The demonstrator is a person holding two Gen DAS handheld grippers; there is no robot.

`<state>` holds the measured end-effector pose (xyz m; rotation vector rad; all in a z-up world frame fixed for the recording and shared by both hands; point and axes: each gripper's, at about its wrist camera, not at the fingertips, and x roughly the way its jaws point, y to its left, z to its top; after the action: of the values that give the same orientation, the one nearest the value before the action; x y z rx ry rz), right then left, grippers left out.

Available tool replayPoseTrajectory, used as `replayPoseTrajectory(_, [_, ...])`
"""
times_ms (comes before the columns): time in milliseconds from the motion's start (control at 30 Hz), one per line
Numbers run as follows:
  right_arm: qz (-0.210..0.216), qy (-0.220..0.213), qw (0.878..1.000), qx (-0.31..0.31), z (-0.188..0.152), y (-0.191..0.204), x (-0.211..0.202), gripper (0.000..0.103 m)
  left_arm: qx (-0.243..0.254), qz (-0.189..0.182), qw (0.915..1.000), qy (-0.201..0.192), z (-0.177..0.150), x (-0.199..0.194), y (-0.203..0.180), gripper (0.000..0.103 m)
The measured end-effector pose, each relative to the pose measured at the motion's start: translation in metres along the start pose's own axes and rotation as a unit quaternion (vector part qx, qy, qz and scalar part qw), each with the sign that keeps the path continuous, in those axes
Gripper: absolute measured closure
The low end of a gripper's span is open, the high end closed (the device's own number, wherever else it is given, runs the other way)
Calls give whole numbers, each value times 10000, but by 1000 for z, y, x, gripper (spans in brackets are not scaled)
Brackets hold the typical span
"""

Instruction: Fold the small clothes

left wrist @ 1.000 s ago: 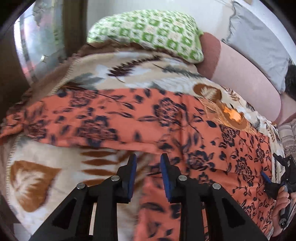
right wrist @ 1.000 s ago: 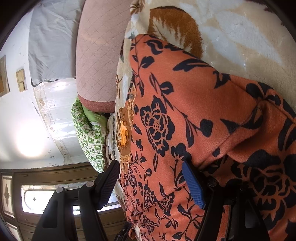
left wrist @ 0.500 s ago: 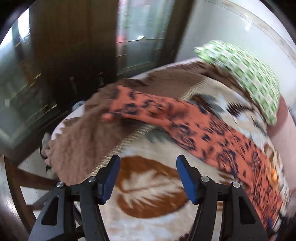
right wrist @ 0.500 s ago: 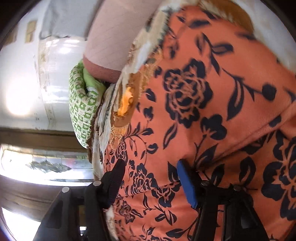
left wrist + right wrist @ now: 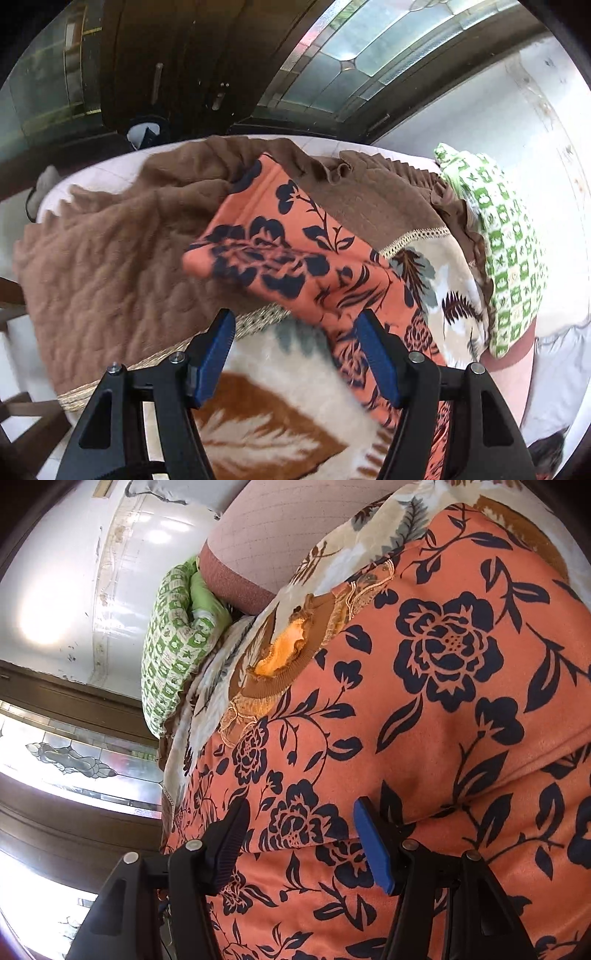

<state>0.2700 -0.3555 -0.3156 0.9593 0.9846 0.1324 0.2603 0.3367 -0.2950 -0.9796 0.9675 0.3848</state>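
**Orange floral garment spread on the blanket, both grippers open above it**

From my left wrist camera I see the left gripper (image 5: 293, 350) with its jaws standing wide apart; they have just been opening, and nothing is pinched between the blue pads (image 5: 216, 356). Beyond the fingertips lies one end of the orange garment with the dark floral print (image 5: 280, 254), a narrow sleeve-like part folded over itself. That end rests on the brown textured blanket edge (image 5: 110, 266), and the rest of the cloth runs off to the right under the right finger across the cream leaf-patterned blanket (image 5: 295, 376). A green-and-white checked pillow (image 5: 506, 266) sits at the far right, against the white wall. Behind the bed I see a dark wooden door and leaded glass panes (image 5: 354, 48).

My right wrist camera shows the right gripper (image 5: 299, 834) also parted, close over the body of the garment (image 5: 443, 738). Its jaws closed somewhat a moment ago, but the pads do not press on the fabric; whether the tips touch it I cannot tell. The brown ribbed neckline with an orange lining (image 5: 284, 653) lies ahead to the left, near the pillow (image 5: 170, 653) and a pink quilted cushion (image 5: 277, 535).
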Motion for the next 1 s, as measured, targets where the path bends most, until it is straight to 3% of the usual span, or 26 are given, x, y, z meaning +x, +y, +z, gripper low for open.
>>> replayPoseTrajectory(167, [11, 37, 10000, 35, 3, -2, 5, 41, -331, -46, 9993, -171, 12, 14, 1, 37])
replayPoseTrajectory(367, [-69, 49, 9999, -70, 2, 1, 9, 41, -28, -91, 9995, -289, 27, 23, -14, 90])
replayPoseTrajectory(467, [-99, 35, 9999, -105, 2, 3, 10, 41, 314, -39, 9981, -523, 26, 17, -31, 97])
replayPoseTrajectory(567, [-65, -17, 10000, -63, 3, 3, 9, 41, 1200, -116, 9893, -823, 16, -5, -72, 97])
replayPoseTrajectory(800, [85, -270, 9996, -2, 8, 3, -8, 41, 3094, -396, 9456, -926, -47, -60, -198, 97])
replayPoseTrajectory(1000, [280, -510, 9980, 233, 15, -5, -29, 41, 4255, -987, 8965, -745, -146, -90, -307, 97])
